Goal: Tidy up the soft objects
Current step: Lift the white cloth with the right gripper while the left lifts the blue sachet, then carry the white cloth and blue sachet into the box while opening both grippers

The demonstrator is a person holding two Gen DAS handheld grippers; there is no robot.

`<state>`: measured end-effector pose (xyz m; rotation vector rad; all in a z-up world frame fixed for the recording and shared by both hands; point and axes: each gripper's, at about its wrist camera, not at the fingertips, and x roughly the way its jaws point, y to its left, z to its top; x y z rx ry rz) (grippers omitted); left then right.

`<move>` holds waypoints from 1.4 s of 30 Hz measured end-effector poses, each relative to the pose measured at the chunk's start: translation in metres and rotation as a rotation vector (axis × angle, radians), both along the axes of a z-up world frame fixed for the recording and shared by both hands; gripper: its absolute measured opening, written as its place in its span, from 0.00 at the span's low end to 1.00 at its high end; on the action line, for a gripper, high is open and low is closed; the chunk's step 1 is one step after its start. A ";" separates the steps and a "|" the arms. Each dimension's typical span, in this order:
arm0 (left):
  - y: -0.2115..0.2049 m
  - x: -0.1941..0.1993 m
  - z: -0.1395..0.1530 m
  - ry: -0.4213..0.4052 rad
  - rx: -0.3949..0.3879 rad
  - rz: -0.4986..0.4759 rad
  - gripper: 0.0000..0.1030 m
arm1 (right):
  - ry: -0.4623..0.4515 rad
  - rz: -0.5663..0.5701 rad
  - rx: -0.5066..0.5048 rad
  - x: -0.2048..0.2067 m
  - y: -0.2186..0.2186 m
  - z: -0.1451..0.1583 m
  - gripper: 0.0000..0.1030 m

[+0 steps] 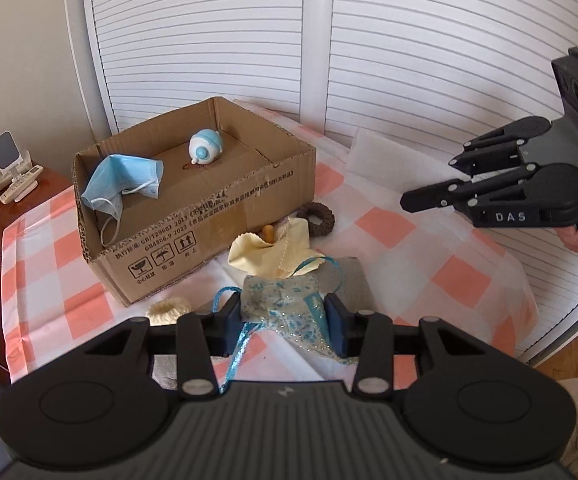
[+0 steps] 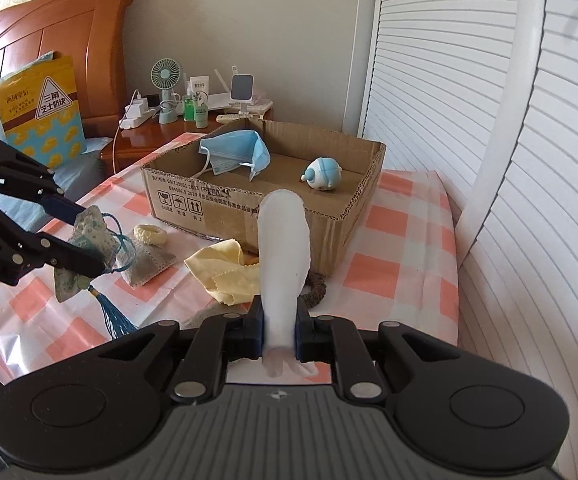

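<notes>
My left gripper (image 1: pixel 283 318) is shut on a blue patterned fabric pouch (image 1: pixel 285 300) with blue cord and tassel, held above the checked table; it also shows in the right wrist view (image 2: pixel 91 228). My right gripper (image 2: pixel 280 330) is shut on a white foam sheet (image 2: pixel 285 248) that stands upright between its fingers; the sheet is also visible behind the gripper in the left wrist view (image 1: pixel 389 156). The open cardboard box (image 1: pixel 209 216) holds a blue face mask (image 1: pixel 123 182) and a small blue-and-white toy (image 1: pixel 205 148). A yellow cloth (image 1: pixel 273 254), a brown hair ring (image 1: pixel 316 218) and a cream hair ring (image 1: pixel 169 310) lie by the box.
A grey pad (image 1: pixel 349 284) lies under the pouch on the pink-checked tablecloth (image 1: pixel 429 248). A wooden nightstand (image 2: pixel 157 132) with a fan, bottles and chargers stands left of the table. White louvred doors (image 1: pixel 409 40) close off the back and right.
</notes>
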<state>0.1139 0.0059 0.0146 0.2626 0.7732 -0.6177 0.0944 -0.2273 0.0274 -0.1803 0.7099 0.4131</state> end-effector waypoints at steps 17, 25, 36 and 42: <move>-0.003 0.093 0.088 -0.168 0.018 0.082 0.41 | -0.070 0.038 0.000 0.027 0.013 0.026 0.16; -0.002 0.141 0.058 -0.158 0.027 0.204 1.00 | -0.066 0.038 -0.008 0.045 0.019 0.026 0.16; 0.030 0.107 0.026 -0.129 -0.009 0.261 0.99 | -0.063 0.042 -0.030 0.061 0.034 0.026 0.16; 0.036 0.053 0.018 -0.159 0.023 0.315 0.99 | -0.067 0.031 -0.040 0.080 0.043 0.028 0.16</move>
